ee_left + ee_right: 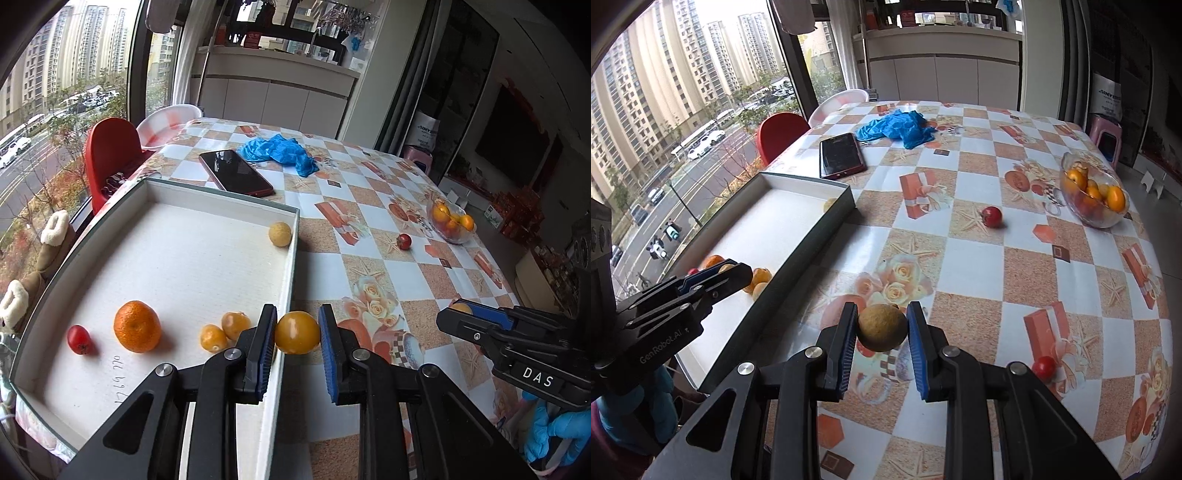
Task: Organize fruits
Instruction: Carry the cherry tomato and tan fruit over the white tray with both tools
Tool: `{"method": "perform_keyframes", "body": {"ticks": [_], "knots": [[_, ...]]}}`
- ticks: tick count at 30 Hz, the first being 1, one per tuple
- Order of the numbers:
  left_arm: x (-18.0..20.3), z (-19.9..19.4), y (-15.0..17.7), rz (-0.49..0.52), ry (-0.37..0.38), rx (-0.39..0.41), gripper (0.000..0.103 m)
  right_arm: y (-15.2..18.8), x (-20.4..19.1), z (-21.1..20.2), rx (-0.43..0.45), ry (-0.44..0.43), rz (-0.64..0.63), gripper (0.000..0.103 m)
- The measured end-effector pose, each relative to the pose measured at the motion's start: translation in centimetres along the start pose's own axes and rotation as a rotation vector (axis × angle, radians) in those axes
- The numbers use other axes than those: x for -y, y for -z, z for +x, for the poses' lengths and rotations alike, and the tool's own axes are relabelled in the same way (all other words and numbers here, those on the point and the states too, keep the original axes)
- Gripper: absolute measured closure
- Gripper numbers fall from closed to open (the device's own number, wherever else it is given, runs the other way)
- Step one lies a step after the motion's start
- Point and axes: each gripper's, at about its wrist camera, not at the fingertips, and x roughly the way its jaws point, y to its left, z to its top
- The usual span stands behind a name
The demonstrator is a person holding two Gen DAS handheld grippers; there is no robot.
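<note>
While both grippers hold fruit, the scene reads near to far:
Left gripper point(297, 334): bottom centre of the left wrist view, blue pads clamped on a yellow-orange fruit point(297, 332) above the tray's right wall.
Right gripper point(882, 328): bottom centre of the right wrist view, pads clamped on a brownish round fruit point(882, 327) above the tablecloth point(1027, 266).
Tray point(184, 258): white, shallow, left half of the left wrist view; holds a red fruit point(78, 339), a mandarin point(137, 326), two small orange fruits point(224, 331) in its near part, and a pale round fruit point(280, 233) at its far right corner.
Loose fruit: a red one point(1044, 366) lower right, another point(992, 216) mid-table.
Glass bowl point(1102, 218): right edge, filled with orange fruits.
Far end: phone point(841, 156), crumpled blue gloves point(897, 127).
</note>
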Motion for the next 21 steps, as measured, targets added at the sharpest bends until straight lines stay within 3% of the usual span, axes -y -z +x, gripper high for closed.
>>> {"method": "perform_keyframes", "body": {"ticks": [11,21], "knots": [[-4.9,-0.8,0.7,-0.059,-0.074,0.021,0.078,-2.7,-6.3,3.1,-0.026,-0.076,-0.096,0.073],[-7.2,-0.2,1.1,-0.1,-0.098,0.012,0.078,-3.9,-9.4,5.1,-0.051,-0.101,-0.141,0.073]]}}
